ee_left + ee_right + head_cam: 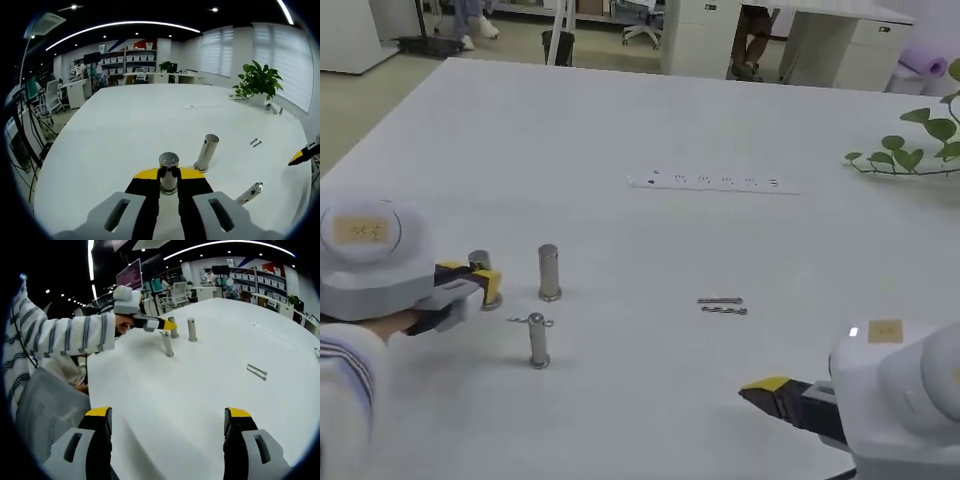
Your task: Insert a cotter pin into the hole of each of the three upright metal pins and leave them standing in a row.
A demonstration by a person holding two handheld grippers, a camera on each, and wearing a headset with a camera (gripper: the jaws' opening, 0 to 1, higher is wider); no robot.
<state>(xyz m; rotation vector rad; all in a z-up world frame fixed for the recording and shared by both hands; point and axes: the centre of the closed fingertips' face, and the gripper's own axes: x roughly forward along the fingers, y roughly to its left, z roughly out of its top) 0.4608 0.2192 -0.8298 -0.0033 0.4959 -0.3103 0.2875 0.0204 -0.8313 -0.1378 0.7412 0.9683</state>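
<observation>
In the head view the left gripper [487, 286] covers most of the upright pin [478, 262] between its jaws; only the top shows. The right gripper [766, 391] is cut off at the picture's lower right corner. Two loose cotter pins [722, 305] mid-desk are too small to tell their shape.

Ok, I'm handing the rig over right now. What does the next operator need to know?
Left gripper: shut on the leftmost metal pin, which stands upright on the table.
Right gripper: open and empty, over the table's near right part.
Middle pin: upright, no cotter.
Near pin: upright, with a cotter pin apparently through its top.
Two spare cotter pins lie side by side to the right.
Done: one pin fitted, it seems.
Left: fit the other two, then line up all three.
</observation>
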